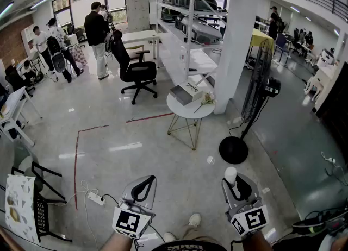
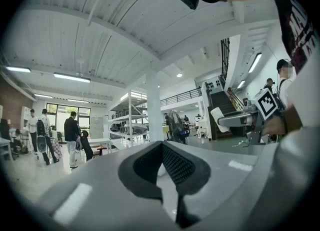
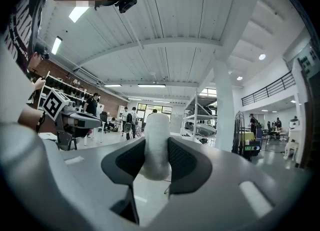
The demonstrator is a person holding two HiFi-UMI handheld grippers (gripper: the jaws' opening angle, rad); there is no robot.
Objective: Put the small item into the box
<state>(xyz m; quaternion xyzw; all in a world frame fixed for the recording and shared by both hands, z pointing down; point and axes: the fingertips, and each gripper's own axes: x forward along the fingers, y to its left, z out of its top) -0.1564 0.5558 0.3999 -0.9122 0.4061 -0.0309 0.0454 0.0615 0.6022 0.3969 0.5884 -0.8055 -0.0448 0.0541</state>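
My right tongs (image 3: 156,162) clamp a small white cylindrical item (image 3: 156,137). My left tongs (image 2: 161,149) are closed on nothing. The grey rectangular box (image 1: 182,94) sits well apart on a round white worktop (image 1: 182,112).

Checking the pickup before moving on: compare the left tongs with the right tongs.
The left tongs hold nothing, while the right tongs grip a white item. The left tongs' tips meet, whereas the right tongs' tips are kept apart by that item. In the head view, both point forward, side by side and at about the same level.
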